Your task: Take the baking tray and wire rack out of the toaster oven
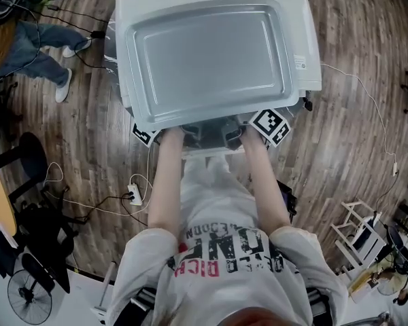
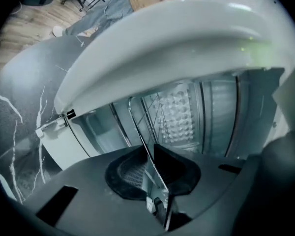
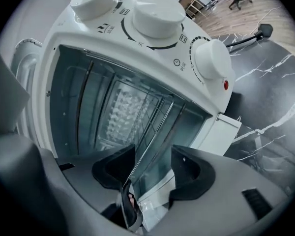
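Both claws are at the oven [image 1: 307,46] mouth. The left claw [image 2: 150,173] is clenched on the front wire of the rack [image 2: 140,132], just inside the oven. The right claw [image 3: 155,168] stands released, with the same wire running between its jaws but not pinched. The rack sits inside the oven on its rails. A grey tray [image 1: 211,60], the baking tray by the look of it, lies on top of the oven.

Here's the worry: pull with only the left side biting, and the rack skews and jams in the rails. That wire is thin too, so it could slip from the pads. And a hard tug on a stuck rack could drag the oven across the table [image 3: 270,102] and shake the tray off its top.
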`<action>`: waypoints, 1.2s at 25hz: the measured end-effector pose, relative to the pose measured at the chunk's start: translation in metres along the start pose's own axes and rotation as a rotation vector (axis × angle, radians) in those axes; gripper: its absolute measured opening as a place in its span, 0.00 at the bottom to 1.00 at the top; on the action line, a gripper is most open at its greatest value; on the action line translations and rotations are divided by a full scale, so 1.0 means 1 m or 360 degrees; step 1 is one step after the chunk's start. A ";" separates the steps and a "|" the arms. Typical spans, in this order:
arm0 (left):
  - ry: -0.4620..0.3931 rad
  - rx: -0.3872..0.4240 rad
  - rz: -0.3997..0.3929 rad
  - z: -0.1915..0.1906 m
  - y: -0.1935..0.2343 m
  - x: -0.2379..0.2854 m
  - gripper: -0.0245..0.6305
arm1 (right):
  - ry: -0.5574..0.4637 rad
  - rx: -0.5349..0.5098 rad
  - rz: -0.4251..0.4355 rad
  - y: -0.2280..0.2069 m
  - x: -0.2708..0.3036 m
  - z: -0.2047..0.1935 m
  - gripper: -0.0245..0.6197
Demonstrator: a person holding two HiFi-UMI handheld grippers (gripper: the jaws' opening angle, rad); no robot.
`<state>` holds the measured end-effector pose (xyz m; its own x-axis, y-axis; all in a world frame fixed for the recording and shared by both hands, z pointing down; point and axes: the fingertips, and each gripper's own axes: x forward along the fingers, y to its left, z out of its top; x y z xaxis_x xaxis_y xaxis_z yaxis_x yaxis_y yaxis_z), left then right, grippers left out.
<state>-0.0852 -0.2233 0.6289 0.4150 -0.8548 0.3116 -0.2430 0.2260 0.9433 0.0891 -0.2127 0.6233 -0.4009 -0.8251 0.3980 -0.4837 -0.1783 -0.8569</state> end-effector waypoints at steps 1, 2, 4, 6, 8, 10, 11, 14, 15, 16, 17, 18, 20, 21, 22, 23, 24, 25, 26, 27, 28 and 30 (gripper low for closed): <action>0.0002 -0.0006 0.0003 -0.001 0.001 -0.001 0.10 | -0.0002 0.0012 -0.0003 -0.002 0.001 0.001 0.35; 0.0005 -0.0013 0.0004 -0.002 0.002 -0.002 0.09 | -0.0005 0.0024 -0.0007 -0.003 0.001 0.001 0.35; 0.0013 -0.0028 0.0000 -0.004 0.002 -0.006 0.09 | -0.0012 0.0039 -0.0022 -0.008 0.002 0.003 0.36; 0.0019 -0.0037 -0.0006 -0.007 0.004 -0.011 0.09 | -0.0018 0.0047 -0.0033 -0.012 0.003 0.003 0.36; 0.0024 -0.0042 -0.0010 -0.011 0.006 -0.017 0.08 | -0.0019 0.0063 -0.0037 -0.016 0.003 0.003 0.36; 0.0029 -0.0049 -0.0012 -0.013 0.008 -0.022 0.08 | -0.0013 0.0069 -0.0039 -0.020 0.003 0.001 0.36; 0.0032 -0.0051 -0.0013 -0.014 0.009 -0.024 0.08 | -0.0010 0.0063 -0.0038 -0.021 0.004 0.000 0.36; 0.0038 -0.0047 -0.0012 -0.016 0.010 -0.027 0.08 | 0.0000 0.0020 -0.0029 -0.020 0.005 -0.001 0.35; 0.0038 -0.0043 -0.0010 -0.017 0.010 -0.028 0.08 | 0.0005 0.0007 -0.0022 -0.018 0.005 -0.001 0.34; 0.0039 -0.0040 -0.0008 -0.017 0.011 -0.030 0.08 | 0.0008 -0.0003 -0.0012 -0.016 0.005 -0.001 0.32; 0.0040 -0.0038 -0.0007 -0.018 0.012 -0.031 0.08 | 0.0008 -0.0012 0.0000 -0.013 0.005 -0.001 0.30; 0.0041 -0.0039 -0.0008 -0.020 0.013 -0.033 0.08 | 0.0007 -0.0021 0.0013 -0.010 0.005 -0.001 0.26; 0.0038 -0.0042 -0.0012 -0.021 0.014 -0.036 0.08 | 0.0010 -0.0041 0.0033 -0.005 0.005 0.000 0.20; 0.0035 -0.0043 -0.0014 -0.022 0.014 -0.037 0.08 | 0.0014 -0.0043 0.0039 -0.003 0.005 -0.001 0.17; 0.0033 -0.0041 -0.0013 -0.022 0.015 -0.039 0.08 | 0.0015 -0.0039 0.0047 -0.002 0.004 -0.001 0.17; 0.0035 -0.0037 -0.0011 -0.023 0.015 -0.040 0.08 | 0.0015 -0.0032 0.0056 -0.002 0.002 -0.002 0.15; 0.0038 -0.0031 -0.0010 -0.024 0.015 -0.042 0.08 | 0.0013 -0.0027 0.0066 -0.002 0.000 -0.003 0.15; 0.0041 -0.0026 -0.0010 -0.026 0.015 -0.044 0.08 | 0.0011 -0.0024 0.0074 -0.002 -0.003 -0.004 0.14; 0.0042 -0.0022 -0.0012 -0.027 0.015 -0.045 0.08 | 0.0011 -0.0022 0.0082 -0.003 -0.004 -0.004 0.14; 0.0041 -0.0018 -0.0012 -0.028 0.015 -0.046 0.08 | 0.0012 -0.0021 0.0089 -0.003 -0.006 -0.004 0.13; 0.0041 -0.0015 -0.0011 -0.029 0.016 -0.046 0.08 | 0.0014 -0.0022 0.0096 -0.004 -0.007 -0.005 0.13; 0.0046 -0.0011 -0.0010 -0.031 0.015 -0.049 0.09 | 0.0019 -0.0030 0.0108 -0.003 -0.010 -0.006 0.12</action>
<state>-0.0821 -0.1633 0.6313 0.4417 -0.8424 0.3087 -0.2344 0.2238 0.9460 0.0899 -0.2005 0.6238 -0.4427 -0.8284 0.3433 -0.4695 -0.1120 -0.8758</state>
